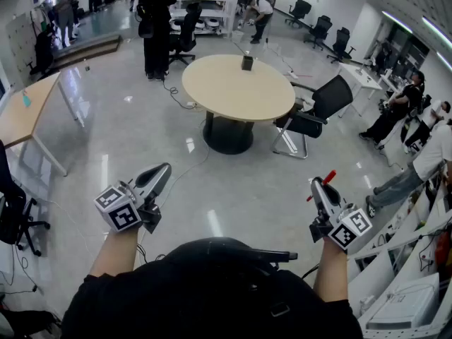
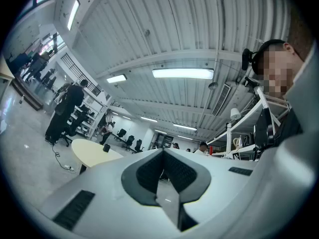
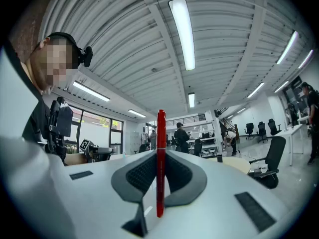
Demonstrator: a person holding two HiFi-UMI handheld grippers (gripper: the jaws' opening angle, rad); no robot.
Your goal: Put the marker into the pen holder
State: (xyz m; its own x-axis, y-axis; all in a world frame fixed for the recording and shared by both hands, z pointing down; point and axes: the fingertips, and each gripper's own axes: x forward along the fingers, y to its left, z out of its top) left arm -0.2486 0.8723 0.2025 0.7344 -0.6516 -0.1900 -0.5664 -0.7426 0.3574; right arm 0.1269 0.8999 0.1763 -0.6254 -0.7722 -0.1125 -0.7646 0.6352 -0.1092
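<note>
My right gripper is shut on a red marker. The marker stands upright between the pads, its tip poking above the jaws. My left gripper is shut with nothing between its pads. Both are held low in front of the person's body, far from the table. A small dark pen holder stands on the far side of a round beige table across a stretch of glossy floor.
A black office chair sits at the table's right side. A cable trails on the floor to its left. A wooden desk is at the left, white shelving at the right. People stand at the back and right.
</note>
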